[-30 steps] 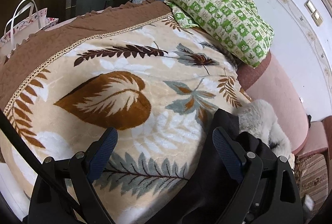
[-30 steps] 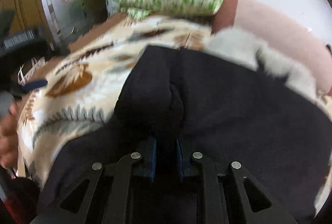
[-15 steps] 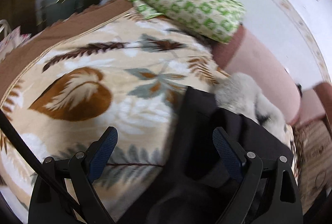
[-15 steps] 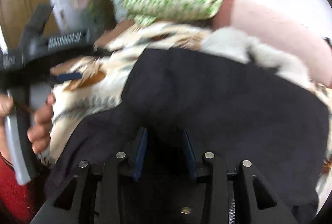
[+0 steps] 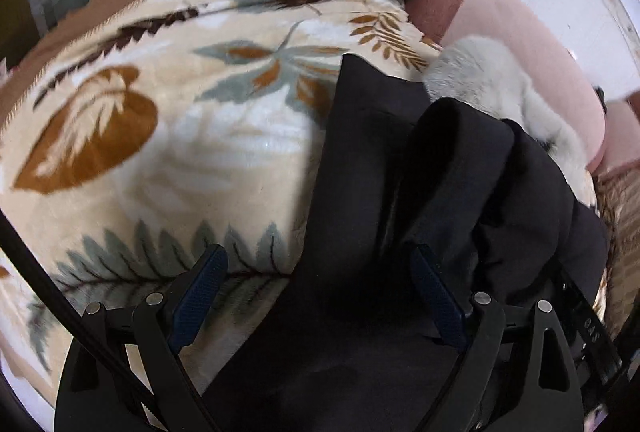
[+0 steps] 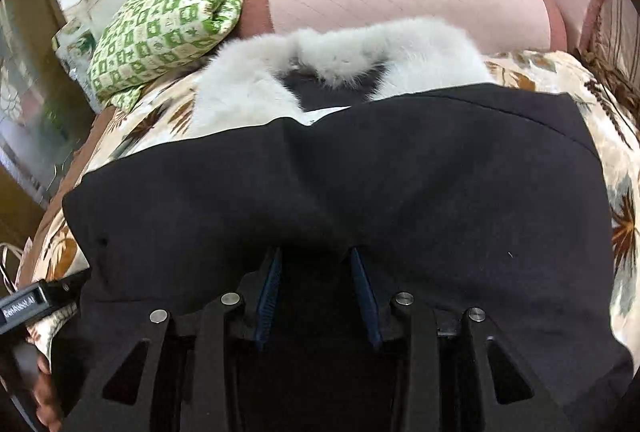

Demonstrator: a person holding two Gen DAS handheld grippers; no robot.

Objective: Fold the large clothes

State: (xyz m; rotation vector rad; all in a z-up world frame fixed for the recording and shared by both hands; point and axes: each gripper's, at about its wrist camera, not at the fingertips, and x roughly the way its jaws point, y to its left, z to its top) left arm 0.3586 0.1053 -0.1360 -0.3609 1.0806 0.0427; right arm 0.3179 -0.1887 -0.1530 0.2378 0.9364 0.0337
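Right gripper (image 6: 316, 272), clamped on black coat (image 6: 340, 184) a second ago, just opened, fold released onto leaf-print blanket (image 5: 168, 136); left gripper (image 5: 320, 288) spread, empty.

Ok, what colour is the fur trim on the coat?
Pale grey-white fur trim along the black coat, clearest in the right wrist view.

Bed with plush cream leaf-print blanket (image 5: 208, 152). On it: dark navy coat with white fur collar (image 6: 340, 192), green-and-white checked quilt (image 6: 172, 20) by the pink padded headboard (image 6: 400, 0).
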